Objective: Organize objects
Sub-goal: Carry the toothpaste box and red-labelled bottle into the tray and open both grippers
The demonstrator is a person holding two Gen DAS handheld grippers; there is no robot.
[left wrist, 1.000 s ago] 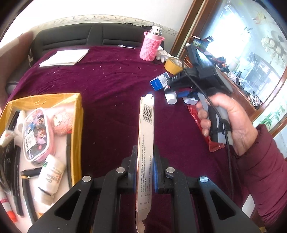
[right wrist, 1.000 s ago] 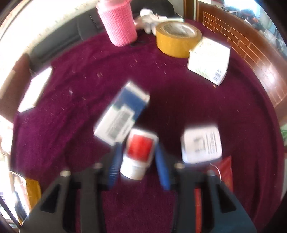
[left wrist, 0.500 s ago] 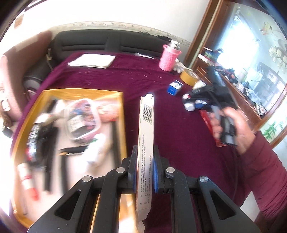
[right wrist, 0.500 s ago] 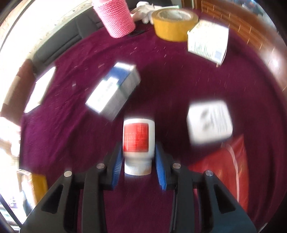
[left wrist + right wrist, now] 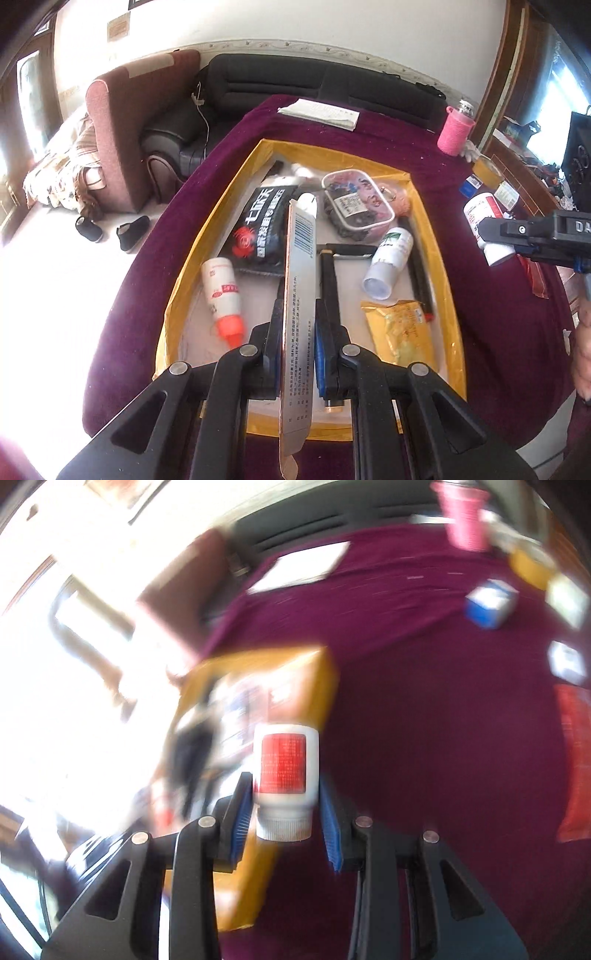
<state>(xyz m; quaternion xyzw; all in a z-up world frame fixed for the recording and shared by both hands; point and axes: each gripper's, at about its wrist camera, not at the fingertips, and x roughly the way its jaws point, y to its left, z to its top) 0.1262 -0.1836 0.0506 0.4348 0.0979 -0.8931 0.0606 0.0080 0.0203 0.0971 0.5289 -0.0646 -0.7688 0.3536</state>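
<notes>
My left gripper (image 5: 297,325) is shut on a long flat tube (image 5: 299,295) with a barcode and a white cap, held above the yellow-walled tray (image 5: 218,206). The tray holds a black packet (image 5: 264,229), a clear lidded box (image 5: 356,205), small white bottles and a yellow sachet (image 5: 400,330). My right gripper (image 5: 284,805) is shut on a white bottle with a red label (image 5: 286,771), lifted off the cloth; the blurred tray (image 5: 321,679) lies behind it to the left. In the left wrist view that bottle (image 5: 482,218) shows at the right edge in the right gripper (image 5: 495,236).
The table wears a maroon cloth (image 5: 480,314). On it lie a white paper pad (image 5: 321,110), a pink knitted bottle sleeve (image 5: 454,131), a yellow tape roll (image 5: 485,170), a blue-white box (image 5: 489,603), small white boxes and a red packet (image 5: 576,760). A sofa (image 5: 295,85) and slippers stand beyond the table.
Both grippers swung left toward the tray. The left one now hangs over the tray with the tube. The right one lifted the red-label bottle away from the boxes.
</notes>
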